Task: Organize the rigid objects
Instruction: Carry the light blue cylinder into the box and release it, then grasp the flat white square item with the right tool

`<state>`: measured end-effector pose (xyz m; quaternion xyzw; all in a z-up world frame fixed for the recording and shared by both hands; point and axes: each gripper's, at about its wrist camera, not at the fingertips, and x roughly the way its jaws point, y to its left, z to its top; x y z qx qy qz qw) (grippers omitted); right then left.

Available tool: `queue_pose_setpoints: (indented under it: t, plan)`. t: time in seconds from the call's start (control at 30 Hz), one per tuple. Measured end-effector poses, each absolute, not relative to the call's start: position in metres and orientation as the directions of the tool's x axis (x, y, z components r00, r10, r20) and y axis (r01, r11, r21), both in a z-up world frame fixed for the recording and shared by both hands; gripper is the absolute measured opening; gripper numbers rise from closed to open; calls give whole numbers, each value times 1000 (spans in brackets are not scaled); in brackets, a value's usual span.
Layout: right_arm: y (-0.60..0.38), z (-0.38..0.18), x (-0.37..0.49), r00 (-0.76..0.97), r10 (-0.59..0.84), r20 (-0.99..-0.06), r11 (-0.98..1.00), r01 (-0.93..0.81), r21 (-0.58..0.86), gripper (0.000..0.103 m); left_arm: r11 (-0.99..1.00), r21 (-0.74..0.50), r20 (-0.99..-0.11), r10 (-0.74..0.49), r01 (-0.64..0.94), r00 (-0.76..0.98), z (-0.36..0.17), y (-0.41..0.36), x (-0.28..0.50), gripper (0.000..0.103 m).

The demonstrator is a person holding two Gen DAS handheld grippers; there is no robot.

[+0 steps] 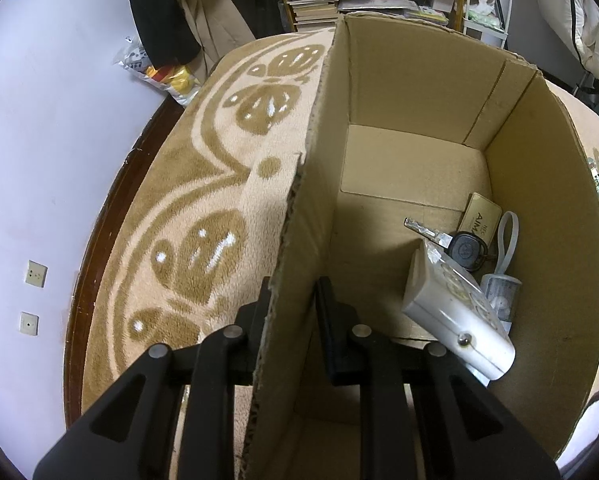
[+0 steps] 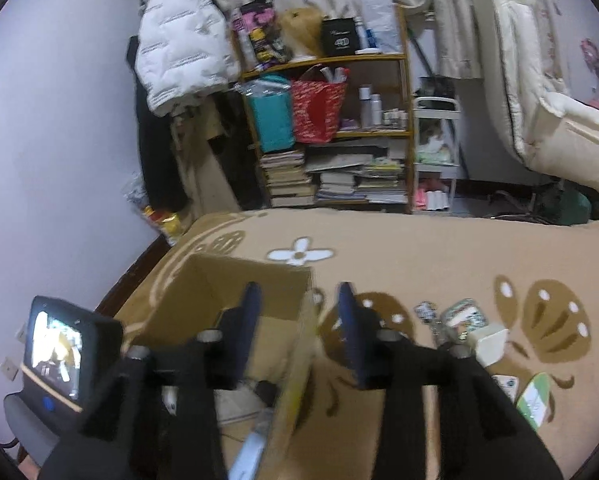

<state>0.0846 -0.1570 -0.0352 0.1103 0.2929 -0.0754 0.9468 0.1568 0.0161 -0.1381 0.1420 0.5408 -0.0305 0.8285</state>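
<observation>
Two grippers work one cardboard box point(image 1: 439, 120) on a patterned blanket point(image 1: 203, 184). The left gripper point(image 1: 293, 300) is pressed together on the box's left wall, one finger outside and one inside, pinching the cardboard. The right gripper point(image 2: 297, 320) stands spread, nothing between its pads; it hangs over the box's right wall with its left finger above the inside and its right finger outside.

Risks: the pinched wall is thin and already bowed, so a tug could fold it or tip the box and spill the contents. The right view is blurred, so its aim looks unsure; a low sweep could clip the right wall.

Inside, crowded into the near right corner: a white rectangular case point(image 1: 455, 304) lying tilted, a car key point(image 1: 459, 246) with a black head, a tan card point(image 1: 481, 216), and a small clear canister with a white loop point(image 1: 501, 284). Still loose on the blanket, right of the box: a white block point(image 2: 489, 344), a green-and-white card point(image 2: 535, 398) and small packets point(image 2: 461, 314), too blurred to name.
</observation>
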Motion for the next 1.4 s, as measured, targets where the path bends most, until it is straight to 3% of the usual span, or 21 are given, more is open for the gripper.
queue_pose_setpoints:
  t: [0.17,0.23,0.33,0.7,1.4]
  plan:
    - [-186,-40,77,797,-143,-587,940,295,171,77,958,202,-905,103,204,413,-138,16,157,19]
    - [-196,-42,73,791,-159,-591,930,321,179,92,958,201,-905,102,204,413,-137,16,157,19]
    - [-214,-49,65,774,-195,-603,910,372,182,101,958,200,-906,102,203,412,-137,16,158,19]
    - [-268,-92,52,659,-278,-699,861,493,122,102,958,202,-906,104,202,411,-139,17,157,20]
    - [-289,-167,51,523,-144,-840,808,553,205,102,960,193,-908,97,201,408,-138,17,157,20]
